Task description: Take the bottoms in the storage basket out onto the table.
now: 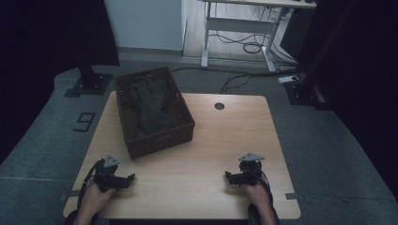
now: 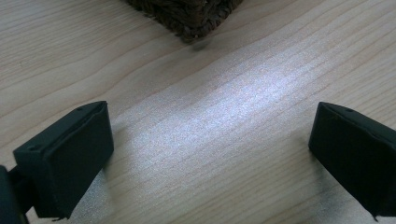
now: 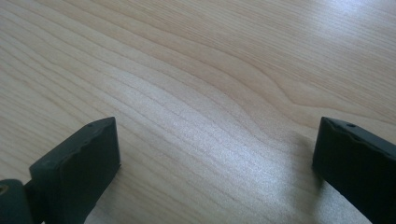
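One basket (image 1: 155, 136) holds cloth (image 1: 150, 105); two claws spread wide.

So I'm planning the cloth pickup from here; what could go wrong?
The dark crumpled cloth lies deep in the brown woven basket, so pulling may snag it on the weave and drag the basket. The basket's far corner overhangs the light wooden table; a shove could tip it off.
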{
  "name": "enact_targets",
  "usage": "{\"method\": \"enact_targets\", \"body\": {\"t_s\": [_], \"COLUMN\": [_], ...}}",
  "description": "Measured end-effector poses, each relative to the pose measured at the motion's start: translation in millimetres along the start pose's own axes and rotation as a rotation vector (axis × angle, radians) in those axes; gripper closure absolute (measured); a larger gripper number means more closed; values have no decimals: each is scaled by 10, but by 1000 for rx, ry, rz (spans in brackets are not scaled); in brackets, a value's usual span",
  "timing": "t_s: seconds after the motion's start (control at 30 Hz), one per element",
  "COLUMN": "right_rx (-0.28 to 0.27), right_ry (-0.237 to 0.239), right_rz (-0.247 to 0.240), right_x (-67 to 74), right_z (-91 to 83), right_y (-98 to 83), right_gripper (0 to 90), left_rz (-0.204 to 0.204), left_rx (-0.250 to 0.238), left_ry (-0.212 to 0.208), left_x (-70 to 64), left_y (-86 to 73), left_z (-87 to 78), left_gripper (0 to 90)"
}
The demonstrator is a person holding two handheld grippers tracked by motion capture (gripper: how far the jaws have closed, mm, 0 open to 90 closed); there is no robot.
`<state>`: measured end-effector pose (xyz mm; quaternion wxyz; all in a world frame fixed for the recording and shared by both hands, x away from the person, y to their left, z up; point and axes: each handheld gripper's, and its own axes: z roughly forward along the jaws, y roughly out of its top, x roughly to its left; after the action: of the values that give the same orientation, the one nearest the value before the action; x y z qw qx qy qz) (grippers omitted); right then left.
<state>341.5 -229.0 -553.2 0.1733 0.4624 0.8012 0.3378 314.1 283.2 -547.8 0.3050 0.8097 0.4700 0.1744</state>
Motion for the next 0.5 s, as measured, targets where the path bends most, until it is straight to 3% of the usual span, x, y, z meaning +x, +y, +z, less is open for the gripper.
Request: {"method": "enact_targets", "body": {"t_s": [0.27,0.5], "right_rx": [-9,-32], "right_ry": [16,41], "right_rz": [-1,-30], "right_x": [33,91], "right_z": [-53,-99], "right_y": [75,263], "right_gripper": [12,12], "left_rz": [-3,-10], "left_rx": [-1,-2], "left_ry": [3,8], "left_x": [-4,-11], "left_y": [1,2], "left_z": [1,3], "left_gripper": [0,0]}}
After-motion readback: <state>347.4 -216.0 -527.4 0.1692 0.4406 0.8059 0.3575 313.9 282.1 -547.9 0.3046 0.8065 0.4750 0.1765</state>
